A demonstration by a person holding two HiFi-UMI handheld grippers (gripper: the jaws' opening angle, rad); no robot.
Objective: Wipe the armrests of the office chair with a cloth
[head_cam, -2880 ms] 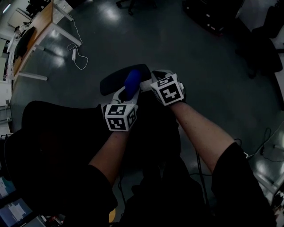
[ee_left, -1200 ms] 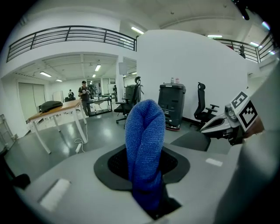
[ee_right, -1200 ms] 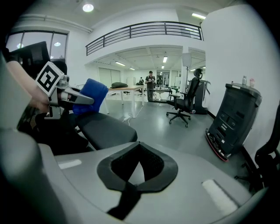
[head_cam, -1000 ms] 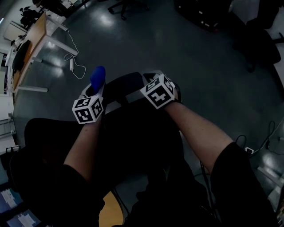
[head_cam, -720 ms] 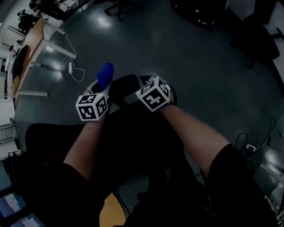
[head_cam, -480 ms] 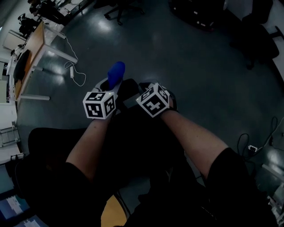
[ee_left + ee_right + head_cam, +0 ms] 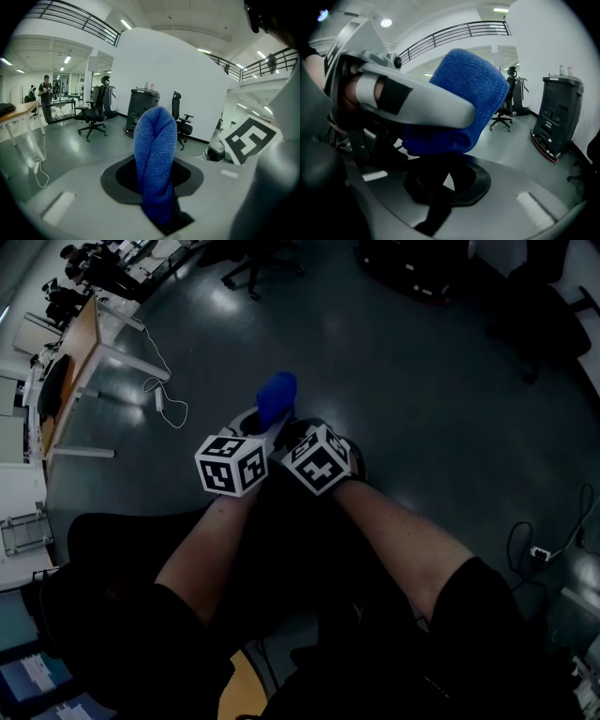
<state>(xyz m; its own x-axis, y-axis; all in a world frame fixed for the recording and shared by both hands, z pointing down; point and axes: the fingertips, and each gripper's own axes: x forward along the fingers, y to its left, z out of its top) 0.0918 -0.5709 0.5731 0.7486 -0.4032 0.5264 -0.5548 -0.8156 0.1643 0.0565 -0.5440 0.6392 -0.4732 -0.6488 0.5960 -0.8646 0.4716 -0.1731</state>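
Observation:
A blue cloth (image 7: 277, 395) stands rolled and upright in my left gripper (image 7: 265, 424), whose jaws are shut on its lower end; in the left gripper view the blue cloth (image 7: 155, 159) rises out of that gripper (image 7: 161, 220). My right gripper (image 7: 293, 433) sits right beside it, the two marker cubes almost touching. In the right gripper view a dark shape, apparently the armrest (image 7: 437, 176), fills my right gripper (image 7: 433, 206), with the cloth (image 7: 461, 105) just above it. The armrest is almost wholly hidden under both grippers in the head view.
The black office chair (image 7: 122, 549) spreads across the lower left. A wooden desk (image 7: 70, 362) and a white cable (image 7: 169, 401) lie at the upper left on the grey floor. A dark cabinet (image 7: 141, 108) and other office chairs (image 7: 93, 115) stand farther off.
My left gripper has carried the cloth from the armrest's left side rightwards, close up against the right gripper. The right gripper has stayed at the armrest.

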